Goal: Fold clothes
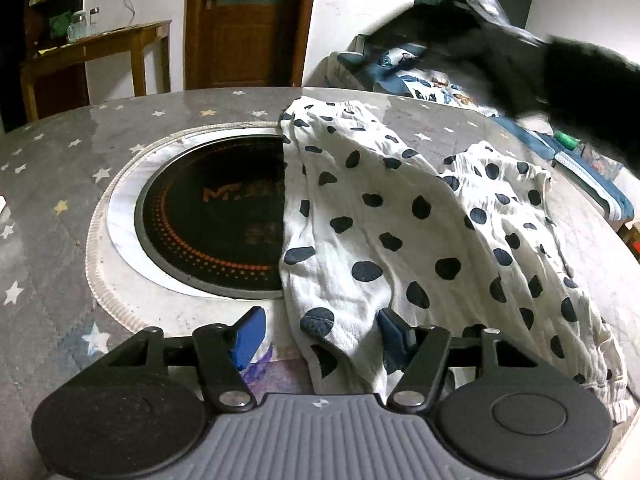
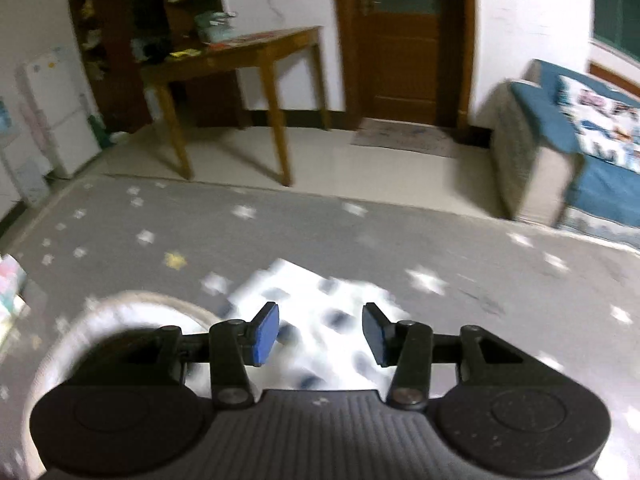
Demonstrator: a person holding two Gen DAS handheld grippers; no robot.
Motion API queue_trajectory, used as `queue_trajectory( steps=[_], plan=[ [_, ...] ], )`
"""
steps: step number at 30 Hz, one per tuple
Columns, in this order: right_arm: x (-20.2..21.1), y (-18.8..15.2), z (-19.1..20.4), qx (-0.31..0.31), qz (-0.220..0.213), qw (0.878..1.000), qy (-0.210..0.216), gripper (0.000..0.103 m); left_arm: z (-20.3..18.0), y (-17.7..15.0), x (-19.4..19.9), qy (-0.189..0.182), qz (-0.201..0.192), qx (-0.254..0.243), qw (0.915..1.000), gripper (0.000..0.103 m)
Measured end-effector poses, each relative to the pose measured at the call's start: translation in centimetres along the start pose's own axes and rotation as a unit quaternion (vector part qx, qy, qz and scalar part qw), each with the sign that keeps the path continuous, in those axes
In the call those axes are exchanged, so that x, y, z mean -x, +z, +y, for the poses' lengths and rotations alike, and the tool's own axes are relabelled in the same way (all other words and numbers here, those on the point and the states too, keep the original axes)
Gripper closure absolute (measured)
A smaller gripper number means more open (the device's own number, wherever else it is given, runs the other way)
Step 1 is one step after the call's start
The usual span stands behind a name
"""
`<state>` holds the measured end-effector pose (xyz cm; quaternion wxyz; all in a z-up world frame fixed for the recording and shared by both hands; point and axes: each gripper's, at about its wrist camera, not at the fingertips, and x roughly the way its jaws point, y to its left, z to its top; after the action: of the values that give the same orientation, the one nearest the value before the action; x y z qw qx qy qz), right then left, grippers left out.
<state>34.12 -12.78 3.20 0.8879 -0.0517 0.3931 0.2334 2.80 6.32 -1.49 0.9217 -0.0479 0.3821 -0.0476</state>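
Observation:
A white garment with dark blue dots [image 1: 400, 224] lies spread on the grey star-patterned table cover [image 1: 60, 200], partly over a round black cooktop [image 1: 216, 216]. My left gripper [image 1: 320, 336] is open at the garment's near edge, and cloth lies between its blue pads [image 1: 250, 338]. In the right wrist view my right gripper [image 2: 320, 334] is open above the garment [image 2: 316, 300], which is blurred. The right gripper shows in the left wrist view as a dark blurred shape [image 1: 560, 68] at the upper right.
A wooden side table [image 2: 248, 56] and a brown door [image 2: 400, 40] stand beyond the table. A sofa with a blue cover [image 2: 560, 140] is at the right. A white fridge [image 2: 60, 112] stands at the left wall.

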Motion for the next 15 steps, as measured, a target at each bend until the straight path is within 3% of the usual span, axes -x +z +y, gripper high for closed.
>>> queue_trajectory(
  steps=[8,11,15],
  plan=[
    [4.9,-6.5,-11.0,-0.089,0.014,0.991,-0.095,0.056,-1.0,1.0,1.2,0.006,-0.026,-0.017,0.9995,0.037],
    [5.6,-8.9,-14.0,-0.123,0.018,0.986,-0.113,0.056,-1.4,1.5,1.6,0.009,-0.037,-0.024,0.999,0.037],
    [5.6,-10.4,-15.8,-0.138,0.016,0.984,-0.111,0.056,-3.4,1.5,1.3,-0.019,-0.027,-0.045,0.9985,0.037]
  ],
)
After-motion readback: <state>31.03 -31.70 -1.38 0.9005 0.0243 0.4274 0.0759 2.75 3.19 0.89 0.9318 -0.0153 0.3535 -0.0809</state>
